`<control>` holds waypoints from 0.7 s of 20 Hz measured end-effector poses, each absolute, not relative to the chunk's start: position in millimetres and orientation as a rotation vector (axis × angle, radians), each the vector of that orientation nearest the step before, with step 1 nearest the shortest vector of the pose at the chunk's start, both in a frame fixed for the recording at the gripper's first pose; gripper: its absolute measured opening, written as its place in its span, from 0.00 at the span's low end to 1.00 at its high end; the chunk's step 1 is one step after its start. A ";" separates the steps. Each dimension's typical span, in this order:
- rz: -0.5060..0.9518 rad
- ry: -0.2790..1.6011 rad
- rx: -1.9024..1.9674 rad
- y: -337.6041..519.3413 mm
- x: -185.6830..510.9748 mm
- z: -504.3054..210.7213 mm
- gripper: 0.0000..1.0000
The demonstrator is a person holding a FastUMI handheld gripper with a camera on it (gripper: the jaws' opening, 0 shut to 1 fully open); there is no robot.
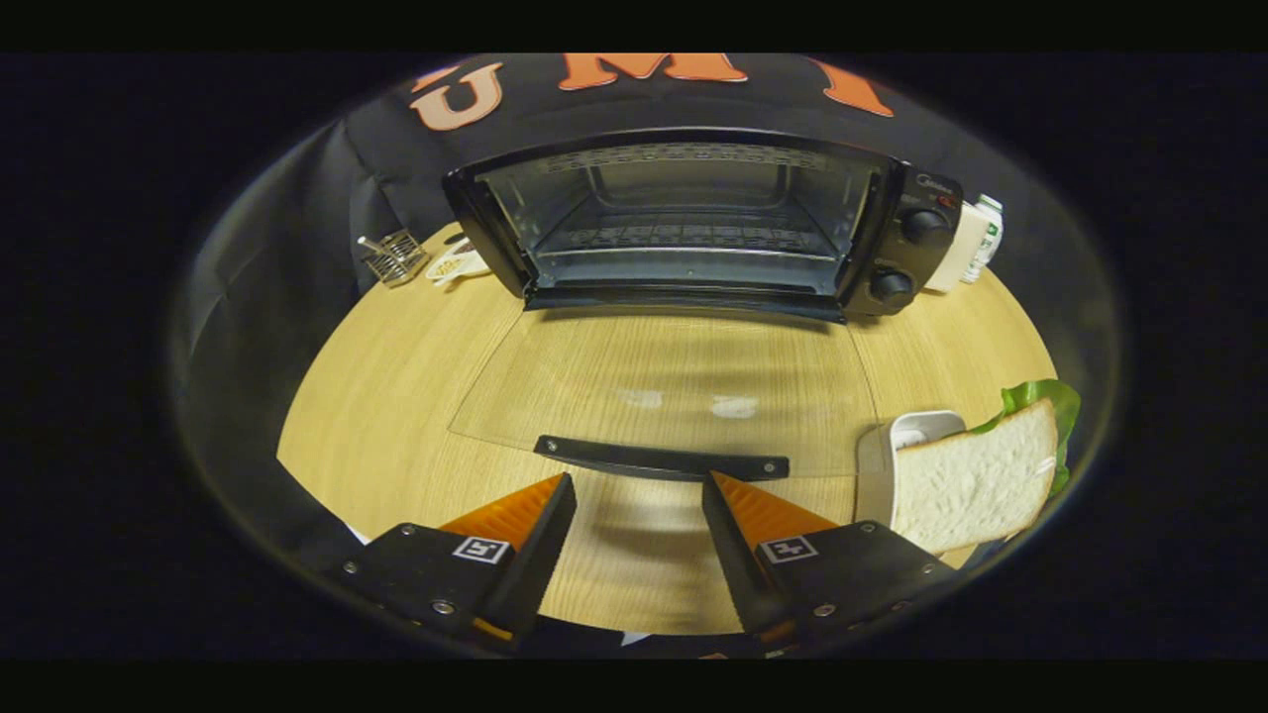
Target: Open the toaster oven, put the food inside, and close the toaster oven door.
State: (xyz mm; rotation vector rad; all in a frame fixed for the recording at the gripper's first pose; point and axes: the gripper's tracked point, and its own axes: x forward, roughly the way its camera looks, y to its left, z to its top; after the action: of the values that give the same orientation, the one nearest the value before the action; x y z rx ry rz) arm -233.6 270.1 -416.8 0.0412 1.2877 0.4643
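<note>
Toaster oven (693, 223) stood open beyond my hand-held gripper (639, 495), its glass door (664, 386) flat on the surface (396, 376), handle just ahead of my spread, empty fingers; sandwich (976, 480) lay just right.

We look from a fisheye camera riding on the gripper (639, 495), facing forward along its two spread fingers and tilted slightly down over the wooden table (396, 396). Just ahead of the fingertips lies the lowered glass door (664, 386); beyond it we face the toaster oven (693, 218) squarely, fairly near, straight into its cavity.
</note>
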 end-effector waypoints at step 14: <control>0.301 1.210 0.106 91.5 -199.5 -344.0 0.88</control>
State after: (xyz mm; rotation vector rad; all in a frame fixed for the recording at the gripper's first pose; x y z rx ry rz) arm -199.5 91.5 -344.0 0.1059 1.2100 0.3008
